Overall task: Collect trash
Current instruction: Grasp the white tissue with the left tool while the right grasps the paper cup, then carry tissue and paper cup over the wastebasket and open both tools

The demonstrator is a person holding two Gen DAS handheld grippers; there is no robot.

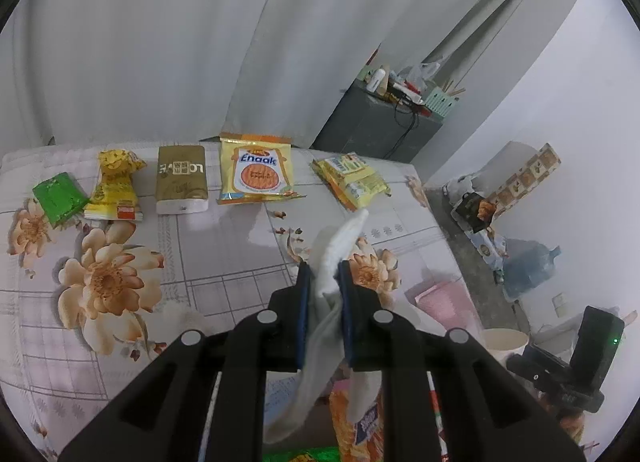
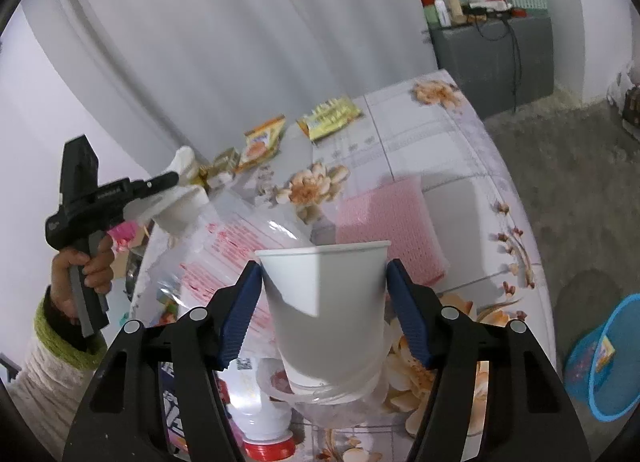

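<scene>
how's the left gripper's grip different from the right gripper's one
The left gripper has its jaws nearly together, pinching a limp white tissue that droops past the pads. The right gripper has its jaws wide, one pad on each side of a stiff white paper cup standing upright. The tissue hangs above the floral tablecloth; the cup sits low among clear plastic. Both hold white trash.

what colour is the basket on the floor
Blue; the basket shows best in the right wrist view, at the lower right.
</scene>
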